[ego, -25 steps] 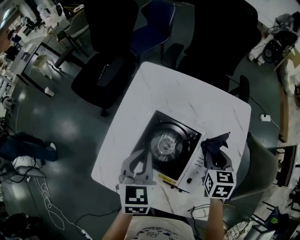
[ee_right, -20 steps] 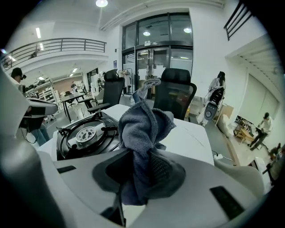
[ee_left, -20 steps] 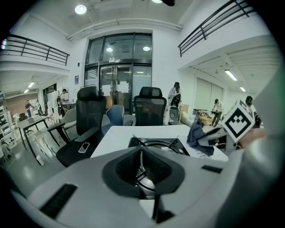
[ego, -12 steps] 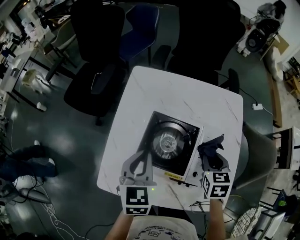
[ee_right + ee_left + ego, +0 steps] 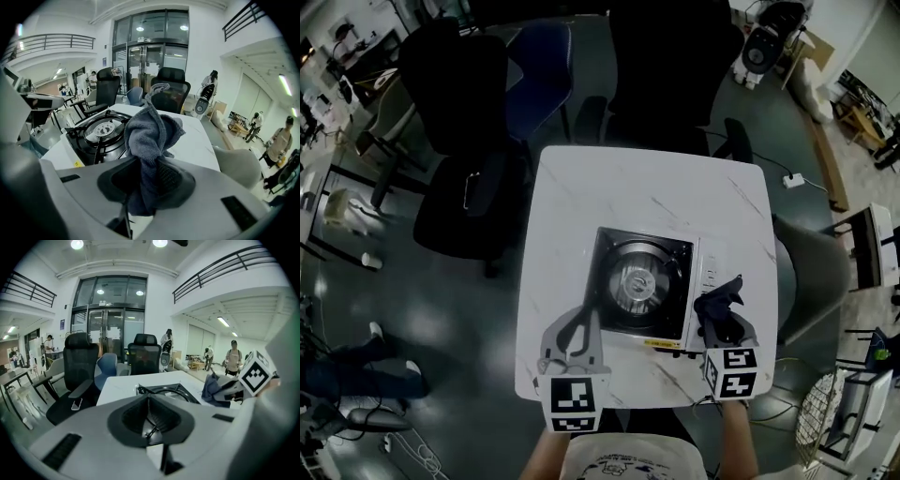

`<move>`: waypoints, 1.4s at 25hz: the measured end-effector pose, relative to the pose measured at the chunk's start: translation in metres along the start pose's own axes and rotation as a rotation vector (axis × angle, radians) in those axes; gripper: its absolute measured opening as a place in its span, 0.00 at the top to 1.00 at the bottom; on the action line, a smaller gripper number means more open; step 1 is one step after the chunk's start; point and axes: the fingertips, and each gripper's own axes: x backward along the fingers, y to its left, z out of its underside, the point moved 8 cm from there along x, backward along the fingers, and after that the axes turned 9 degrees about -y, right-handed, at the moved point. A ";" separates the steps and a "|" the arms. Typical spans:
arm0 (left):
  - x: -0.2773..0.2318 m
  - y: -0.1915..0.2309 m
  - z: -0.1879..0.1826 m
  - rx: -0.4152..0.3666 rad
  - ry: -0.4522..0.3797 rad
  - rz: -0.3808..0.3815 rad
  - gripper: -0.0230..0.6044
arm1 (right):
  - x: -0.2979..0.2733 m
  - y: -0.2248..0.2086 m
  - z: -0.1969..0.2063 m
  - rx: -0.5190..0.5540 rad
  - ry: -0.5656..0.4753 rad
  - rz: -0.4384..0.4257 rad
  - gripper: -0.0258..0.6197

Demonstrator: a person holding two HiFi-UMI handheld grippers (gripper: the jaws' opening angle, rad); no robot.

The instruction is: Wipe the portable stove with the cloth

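The portable stove (image 5: 642, 286) sits on the white marble table (image 5: 647, 187), with a black top, a round burner and a white control strip on its right side. My right gripper (image 5: 724, 323) is shut on a bunched dark grey cloth (image 5: 718, 298), just off the stove's right front corner. In the right gripper view the cloth (image 5: 151, 133) stands up out of the jaws, with the stove (image 5: 99, 133) ahead to the left. My left gripper (image 5: 577, 326) hangs at the stove's left front corner, shut on nothing. The stove (image 5: 165, 391) lies just beyond its jaws.
Black office chairs (image 5: 666, 75) and a blue chair (image 5: 536, 75) stand at the table's far side. Another black chair (image 5: 464, 192) is at its left and a grey seat (image 5: 811, 272) at its right. The table's near edge is under my grippers. People stand far off in the hall.
The head view has swung, so the table and stove now sit squarer and more central. Both grippers keep their places at the stove's front corners. The cloth stays gripped.
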 end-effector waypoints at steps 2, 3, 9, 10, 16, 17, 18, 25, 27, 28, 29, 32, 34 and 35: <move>0.000 0.006 0.001 -0.005 -0.003 0.020 0.93 | 0.005 0.007 0.004 -0.014 0.008 0.019 0.81; 0.001 0.008 0.001 -0.007 -0.005 0.029 0.93 | 0.007 0.010 0.006 -0.019 0.011 0.027 0.81; 0.000 0.015 0.000 -0.022 -0.012 0.088 0.93 | 0.018 0.024 0.015 -0.049 0.031 0.073 0.81; 0.000 0.016 0.000 -0.024 -0.013 0.096 0.93 | 0.020 0.026 0.016 -0.053 0.033 0.081 0.81; -0.003 0.019 -0.001 -0.036 -0.018 0.146 0.93 | 0.031 0.037 0.024 -0.081 0.054 0.115 0.81; -0.003 0.019 -0.002 -0.039 -0.020 0.155 0.92 | 0.034 0.039 0.026 -0.089 0.056 0.122 0.81; -0.003 0.020 -0.002 -0.042 -0.022 0.163 0.93 | 0.036 0.042 0.027 -0.096 0.059 0.128 0.81; -0.006 0.021 -0.004 -0.046 -0.031 0.212 0.93 | 0.048 0.063 0.037 -0.119 0.083 0.139 0.81; -0.005 0.022 -0.002 -0.047 -0.031 0.220 0.92 | 0.048 0.070 0.039 -0.129 0.085 0.141 0.81; -0.005 0.023 -0.001 -0.046 -0.031 0.223 0.93 | 0.048 0.073 0.040 -0.131 0.086 0.141 0.81; -0.005 0.024 -0.001 -0.046 -0.031 0.226 0.93 | 0.048 0.077 0.040 -0.130 0.086 0.140 0.81; -0.004 0.028 0.002 -0.050 -0.027 0.229 0.93 | 0.047 0.087 0.040 -0.126 0.083 0.133 0.81; -0.002 0.032 0.003 -0.046 -0.025 0.225 0.93 | 0.047 0.095 0.040 -0.130 0.081 0.129 0.81; -0.002 0.033 0.003 -0.044 -0.025 0.223 0.93 | 0.046 0.098 0.040 -0.132 0.080 0.129 0.81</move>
